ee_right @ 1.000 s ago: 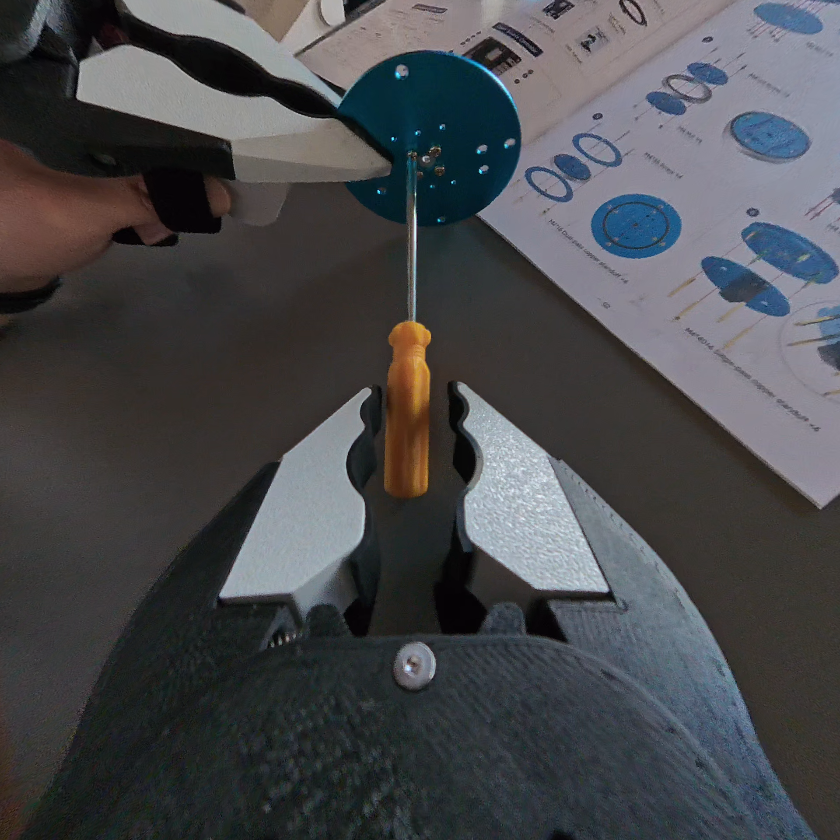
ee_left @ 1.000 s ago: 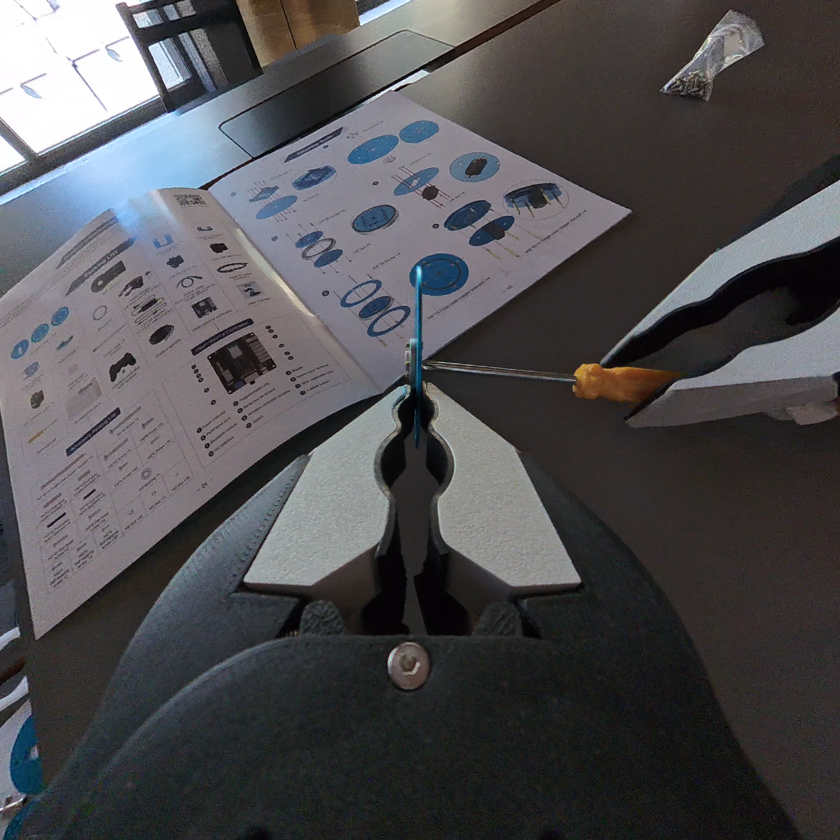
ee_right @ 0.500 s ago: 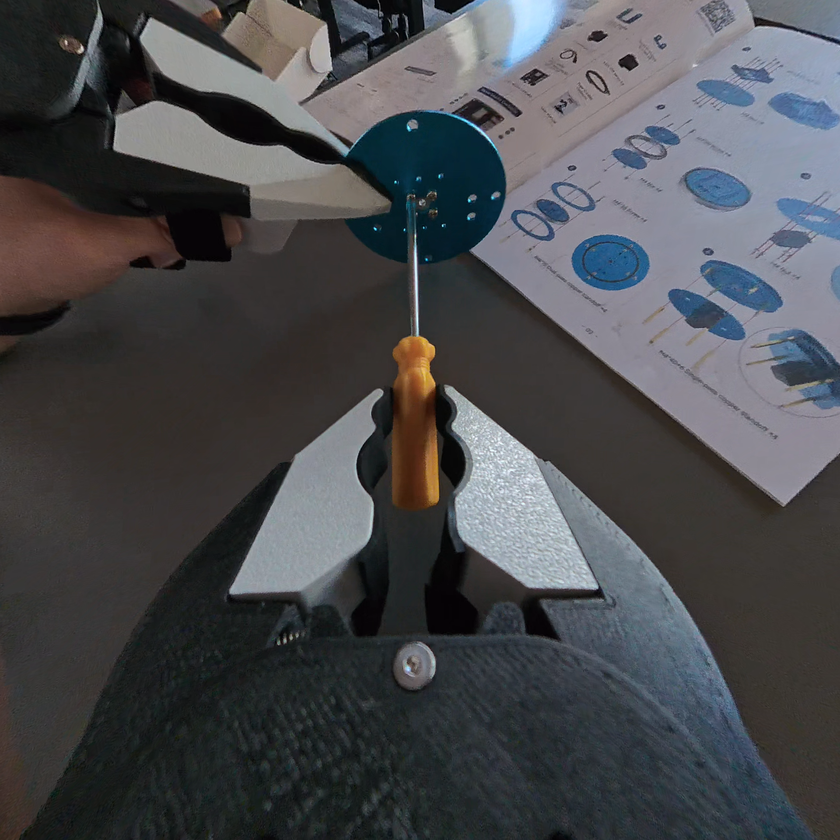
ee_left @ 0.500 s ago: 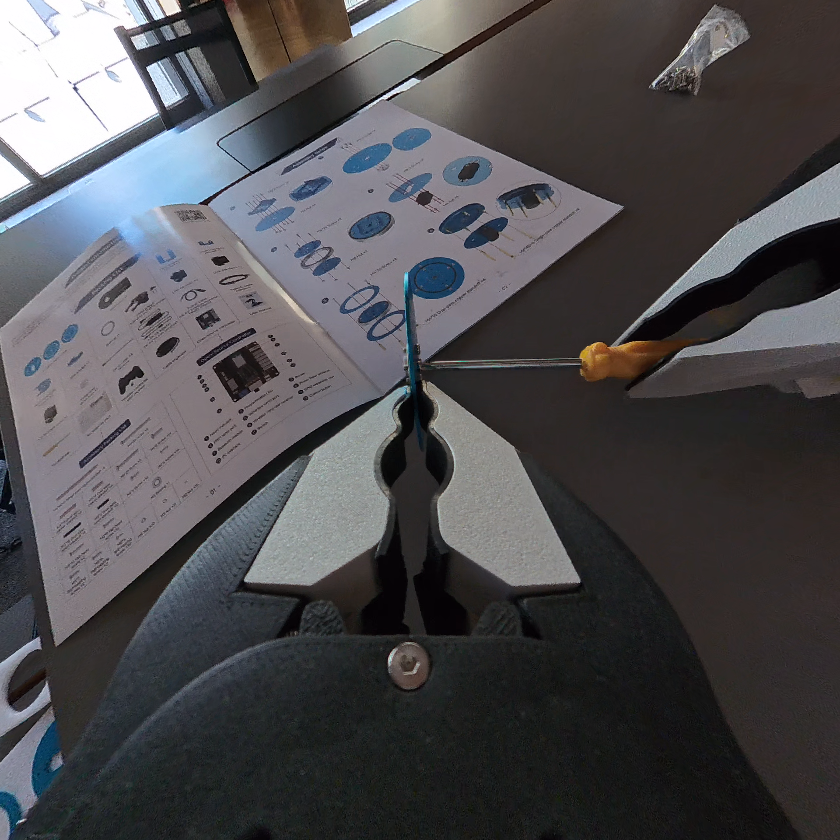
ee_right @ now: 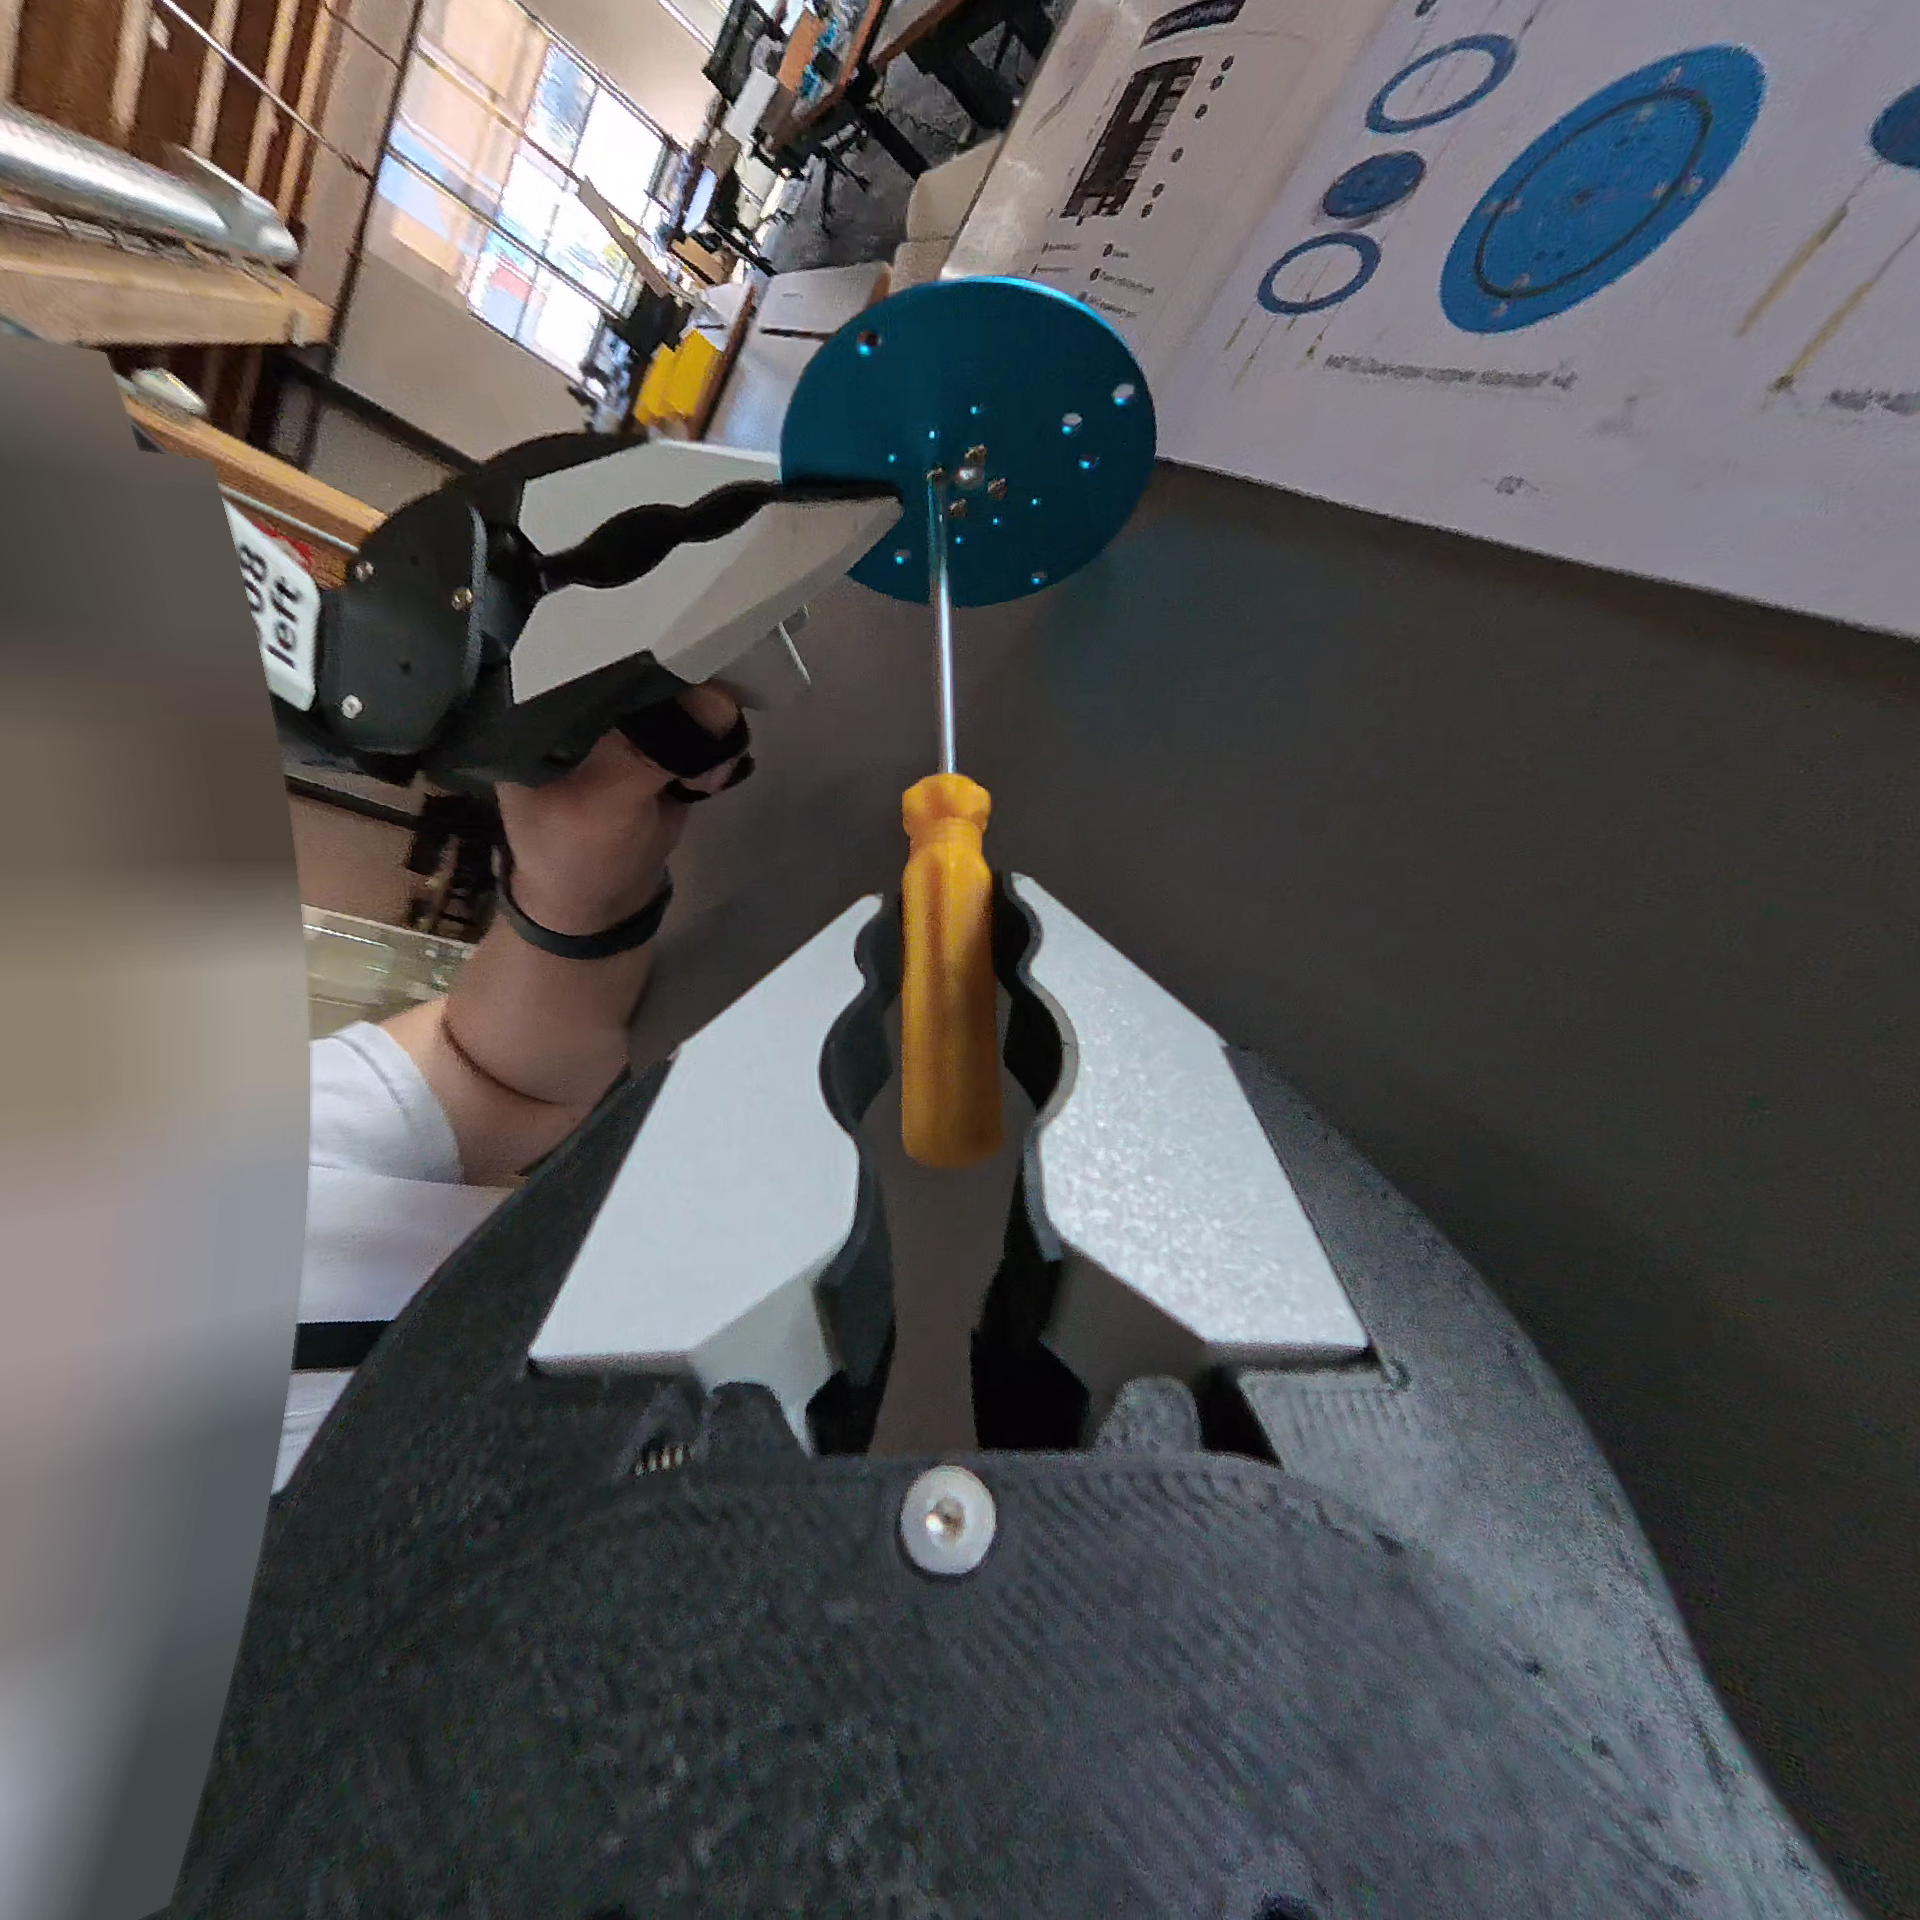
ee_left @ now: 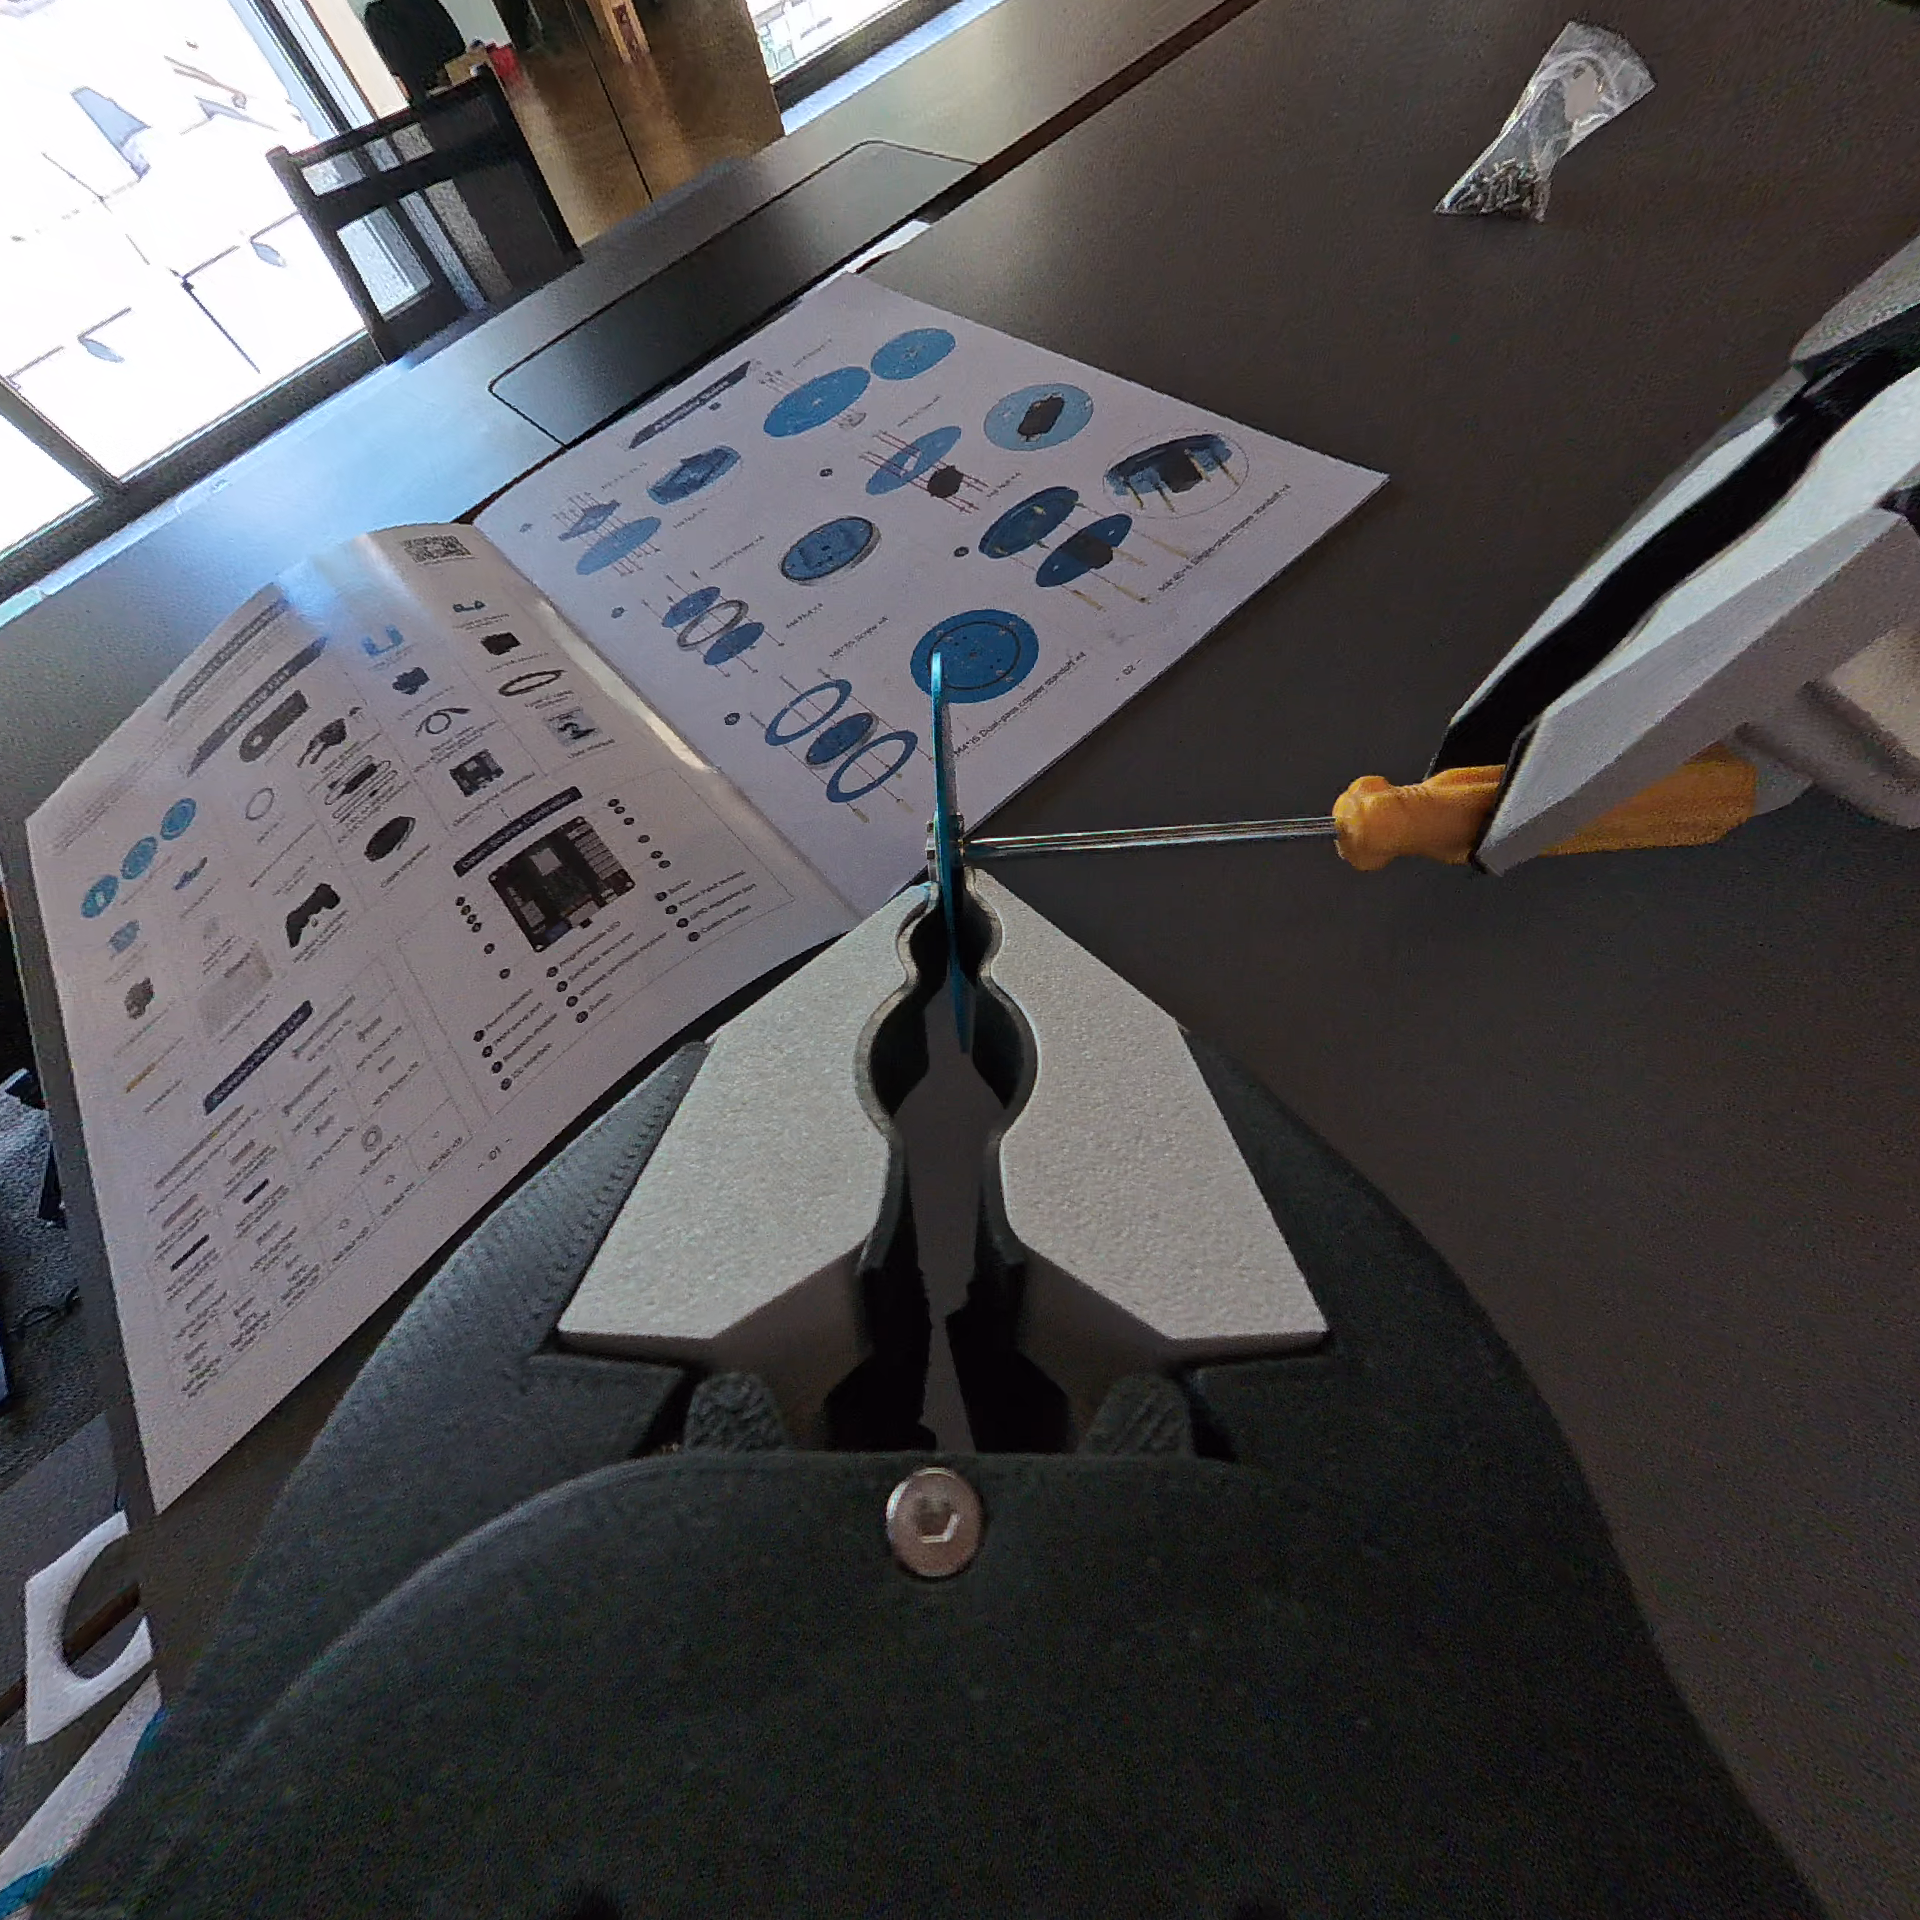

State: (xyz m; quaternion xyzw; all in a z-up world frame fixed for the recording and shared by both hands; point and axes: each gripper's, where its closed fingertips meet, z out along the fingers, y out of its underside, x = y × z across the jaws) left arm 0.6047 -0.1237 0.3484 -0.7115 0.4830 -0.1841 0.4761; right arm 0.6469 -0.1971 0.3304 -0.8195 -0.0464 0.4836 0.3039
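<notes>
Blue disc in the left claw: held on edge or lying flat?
On edge: the blue disc stands upright, pinched in the left claw, clear of the table.

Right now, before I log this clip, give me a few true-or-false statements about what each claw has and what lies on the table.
1. The left claw is shut on the edge of a blue disc. True.
2. The right claw grips the screwdriver by its metal shaft. False: it is shut on the orange handle of the screwdriver.
3. The screwdriver's tip meets the disc near its centre. True.
4. The instruction booklet lies closed on the table. False: it lies open.
5. A clear bag of small parts lies on the table beyond the booklet. True.
</notes>
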